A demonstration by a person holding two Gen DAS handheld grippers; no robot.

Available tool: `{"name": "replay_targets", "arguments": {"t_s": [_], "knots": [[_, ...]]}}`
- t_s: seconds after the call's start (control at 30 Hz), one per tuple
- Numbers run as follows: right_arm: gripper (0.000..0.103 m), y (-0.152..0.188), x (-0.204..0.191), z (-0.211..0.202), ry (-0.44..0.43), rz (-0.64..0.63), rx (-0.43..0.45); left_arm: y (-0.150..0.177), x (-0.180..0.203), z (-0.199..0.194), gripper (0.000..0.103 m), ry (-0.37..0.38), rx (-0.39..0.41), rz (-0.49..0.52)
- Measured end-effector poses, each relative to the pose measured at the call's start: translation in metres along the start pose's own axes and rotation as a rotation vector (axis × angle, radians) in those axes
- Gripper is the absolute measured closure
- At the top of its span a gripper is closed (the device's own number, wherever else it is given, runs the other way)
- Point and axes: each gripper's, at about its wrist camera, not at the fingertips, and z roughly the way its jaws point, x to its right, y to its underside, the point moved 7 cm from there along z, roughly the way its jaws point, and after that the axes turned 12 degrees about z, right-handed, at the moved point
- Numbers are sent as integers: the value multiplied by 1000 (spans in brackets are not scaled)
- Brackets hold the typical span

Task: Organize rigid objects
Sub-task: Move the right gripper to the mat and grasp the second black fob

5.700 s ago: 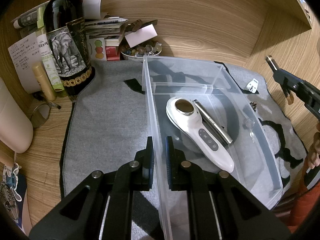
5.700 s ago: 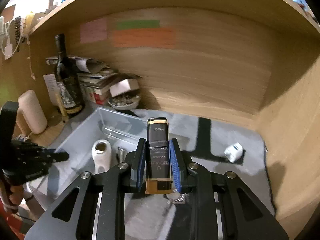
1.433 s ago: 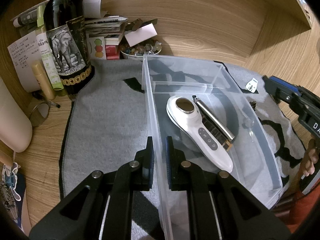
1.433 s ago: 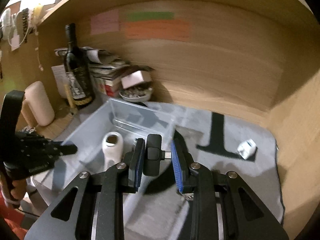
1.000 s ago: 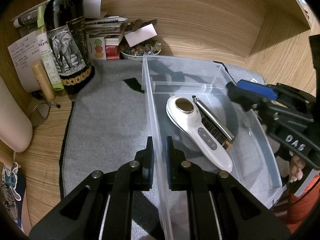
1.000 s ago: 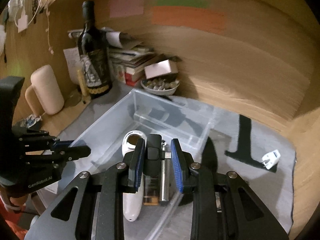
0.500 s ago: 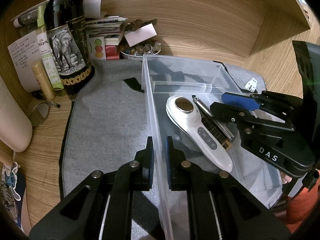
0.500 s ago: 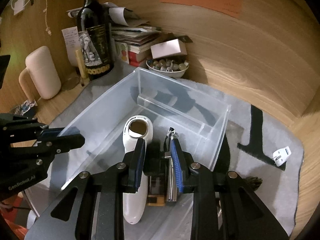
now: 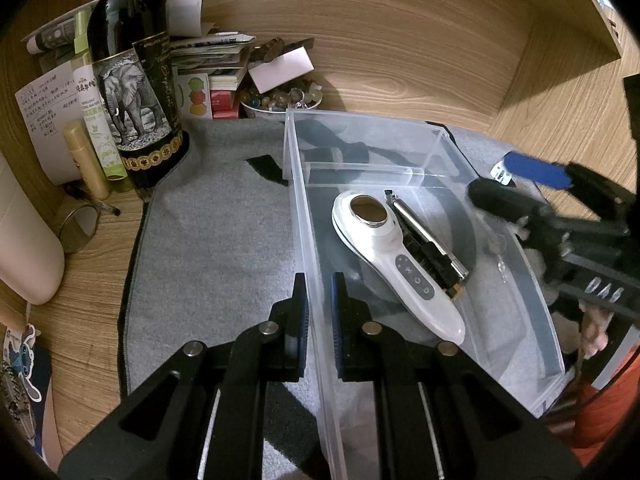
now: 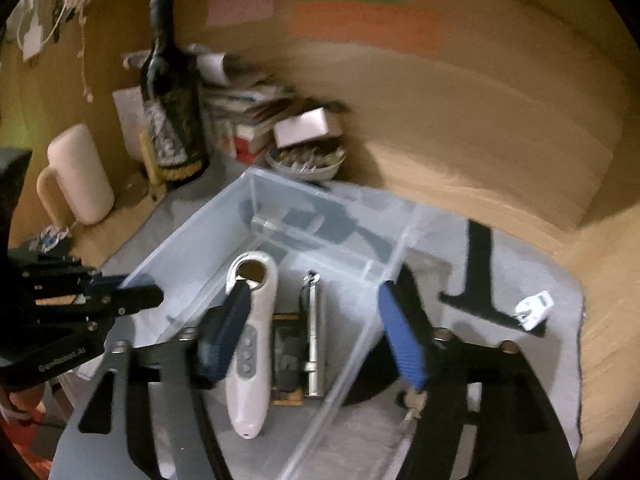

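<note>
A clear plastic bin (image 9: 360, 118) (image 10: 320, 196) stands on a grey mat. In it lie a white handheld device (image 9: 384, 248) (image 10: 250, 328), a black box with a gold end (image 9: 454, 286) and a silver metal tube (image 9: 420, 226) (image 10: 314, 340). A small black piece (image 9: 434, 254) (image 10: 286, 356) rests on the black box. My left gripper (image 9: 319, 308) is shut on the bin's left wall. My right gripper (image 10: 314, 332) (image 9: 494, 182) hovers over the bin's right side. Its jaws are opening and stand wide, and the pads touch nothing.
A dark wine bottle with an elephant label (image 9: 136, 92), stacked books and a bowl of beads (image 9: 280, 100) crowd the back left. A cream mug (image 10: 80, 176) stands at the far left. A white plug (image 10: 534, 312) lies on the mat (image 9: 216, 240) right of the bin. Wooden walls enclose the back and right.
The right gripper's jaws have spread wide and let go of the small black piece, which now lies in the bin. That gripper drew back toward the bin's right side. The left gripper has not moved.
</note>
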Motion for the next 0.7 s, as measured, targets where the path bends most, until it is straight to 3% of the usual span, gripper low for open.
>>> {"name": "replay_targets", "arguments": {"t_s": [0.2,0.37,0.7], "knots": [[27,-15,20,-20,47,16,65,-1,1,-1,93,-1,0,0],[26,-21,44,-31,94,39,101,0,1,0,93,-1,0,1],[26,1,104,-11,192,133,12,0,1,0,93,0,0,1]]}}
